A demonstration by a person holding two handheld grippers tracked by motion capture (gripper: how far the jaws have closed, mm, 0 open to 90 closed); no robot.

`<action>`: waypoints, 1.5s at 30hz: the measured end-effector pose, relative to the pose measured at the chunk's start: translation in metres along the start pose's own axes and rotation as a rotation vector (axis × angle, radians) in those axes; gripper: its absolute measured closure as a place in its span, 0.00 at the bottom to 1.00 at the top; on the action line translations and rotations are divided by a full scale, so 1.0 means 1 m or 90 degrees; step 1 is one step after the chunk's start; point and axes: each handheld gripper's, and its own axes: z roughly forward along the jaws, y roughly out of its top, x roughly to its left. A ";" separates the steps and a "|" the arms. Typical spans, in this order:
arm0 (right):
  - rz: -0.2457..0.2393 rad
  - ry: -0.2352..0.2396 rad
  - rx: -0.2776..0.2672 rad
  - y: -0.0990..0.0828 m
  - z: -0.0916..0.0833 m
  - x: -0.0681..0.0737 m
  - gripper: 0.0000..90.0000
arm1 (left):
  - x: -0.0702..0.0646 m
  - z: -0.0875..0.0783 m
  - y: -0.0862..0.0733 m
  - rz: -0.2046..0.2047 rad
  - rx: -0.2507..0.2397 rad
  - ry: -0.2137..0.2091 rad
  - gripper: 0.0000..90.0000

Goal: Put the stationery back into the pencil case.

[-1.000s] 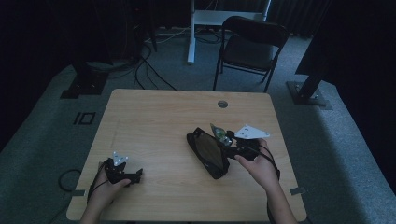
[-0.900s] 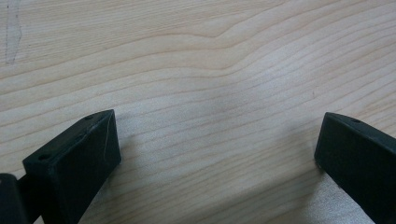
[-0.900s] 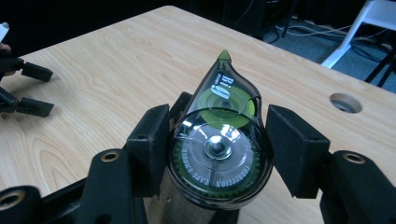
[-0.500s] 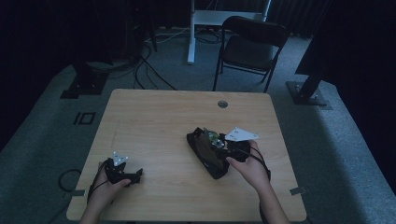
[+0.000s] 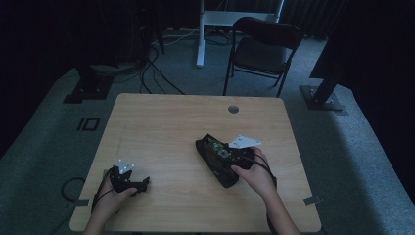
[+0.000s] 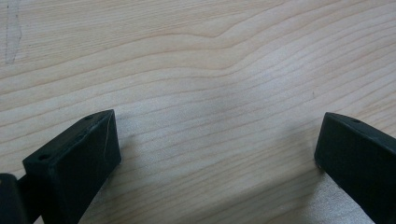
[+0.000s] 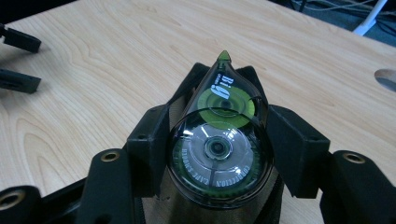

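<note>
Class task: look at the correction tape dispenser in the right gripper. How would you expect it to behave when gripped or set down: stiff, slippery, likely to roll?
The correction tape dispenser looks like hard, clear plastic, so probably stiff. Its glossy, rounded shell between the right gripper jaws may slip or twist. Its flat teardrop shape suggests it would lie still on the black pouch.

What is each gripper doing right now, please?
Left gripper: open, empty, over the bare table.
Right gripper: closed on a correction tape dispenser, above a black pouch.
</note>
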 end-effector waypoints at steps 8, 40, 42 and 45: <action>0.001 0.009 0.025 -0.003 0.014 0.001 0.46 | 0.000 0.000 0.000 0.001 0.001 0.000 0.00; 0.039 0.011 0.102 -0.007 0.044 -0.005 0.46 | 0.000 0.000 0.000 0.002 0.001 0.000 0.00; 0.045 0.008 0.105 -0.007 0.044 -0.005 0.46 | 0.000 0.000 0.000 0.002 0.001 0.000 0.00; 0.041 0.006 0.106 -0.007 0.045 -0.005 0.46 | 0.000 0.000 0.000 0.002 0.001 0.000 0.00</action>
